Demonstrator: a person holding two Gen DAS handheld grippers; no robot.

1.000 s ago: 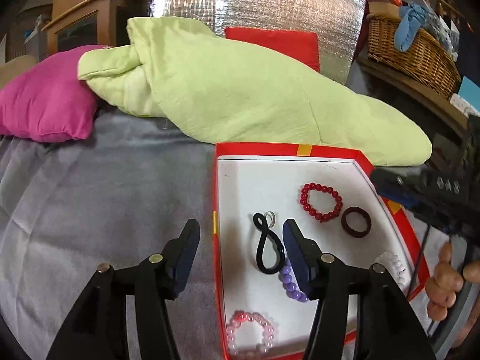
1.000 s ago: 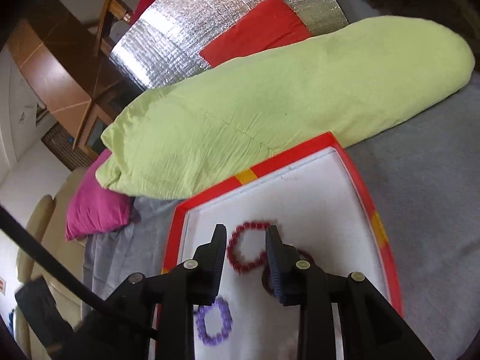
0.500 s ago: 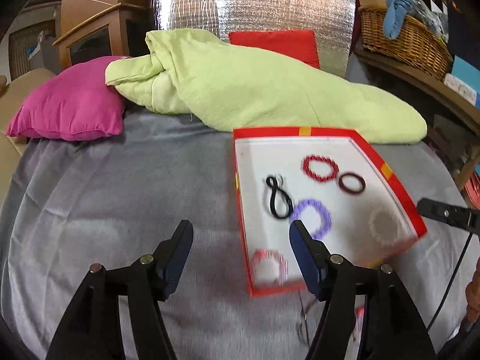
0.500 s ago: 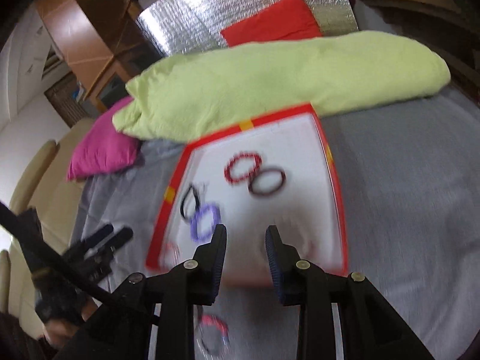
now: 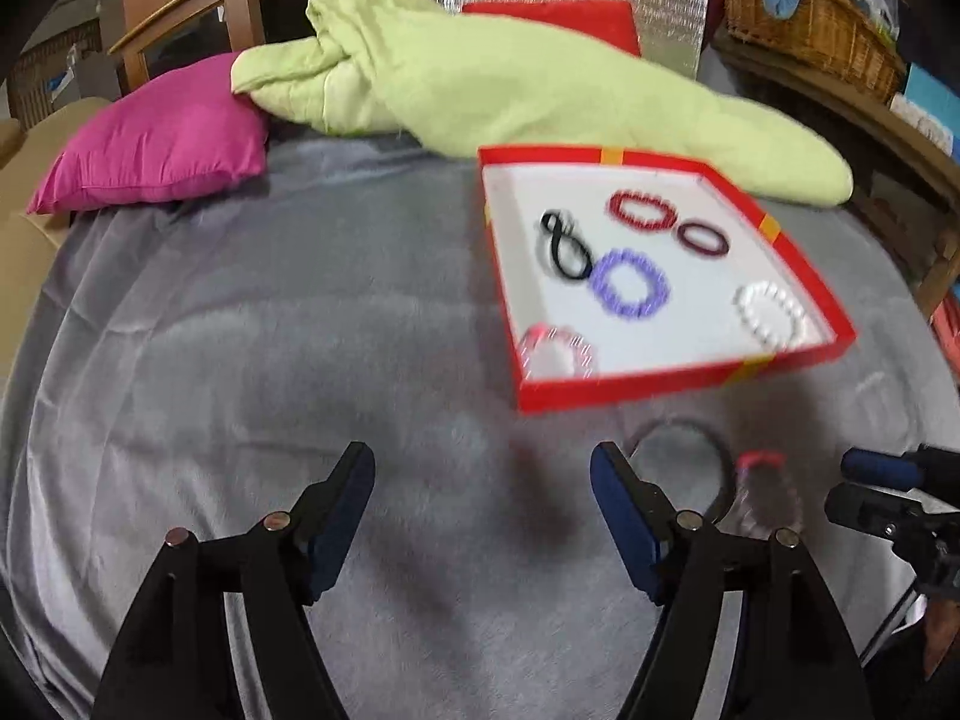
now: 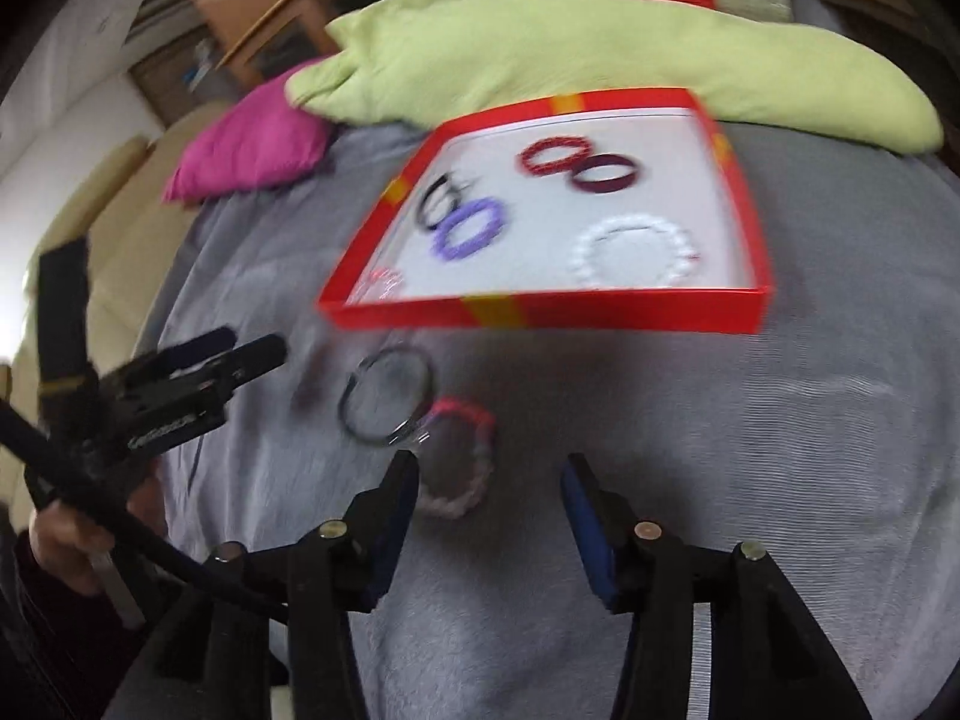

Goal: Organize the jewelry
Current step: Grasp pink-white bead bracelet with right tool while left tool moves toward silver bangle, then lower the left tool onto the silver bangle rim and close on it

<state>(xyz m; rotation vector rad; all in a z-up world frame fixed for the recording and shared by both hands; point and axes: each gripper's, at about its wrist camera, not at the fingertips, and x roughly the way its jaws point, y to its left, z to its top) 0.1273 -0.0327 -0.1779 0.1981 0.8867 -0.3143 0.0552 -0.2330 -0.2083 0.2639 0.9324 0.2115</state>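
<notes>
**Nearly sorted: two pieces left on the blanket**

Clearly the step in hand is a pickup from the grey blanket, and it looks best done by the right gripper, which hangs released, jaws spread with nothing between them. The pink-and-clear beaded bracelet lies flat just ahead of that gripper, near its left finger and a little left of the gap's centre line. A thin dark ring bracelet lies touching or overlapping it on the far-left side, so my judgement is that the jaws should shift slightly left, drop over the near arc of the beaded loop alone, and close gently; beads roll and the soft cloth gives, so a shallow pinch may slip, while a deep one may snag the blanket or catch the dark ring too.

From the left wrist view, the left gripper is likewise wide and empty, over bare blanket. The same two loose pieces sit to its right, just beyond its right finger, with the right tool's tips showing at the frame edge.

The red box lies past the loose pieces, well clear of both grippers. Inside it rest a red beaded bracelet, a dark maroon band, a purple bracelet, a white bracelet, a black hair tie and a pale pink one in the near-left corner. Motion blur softens all detail.
</notes>
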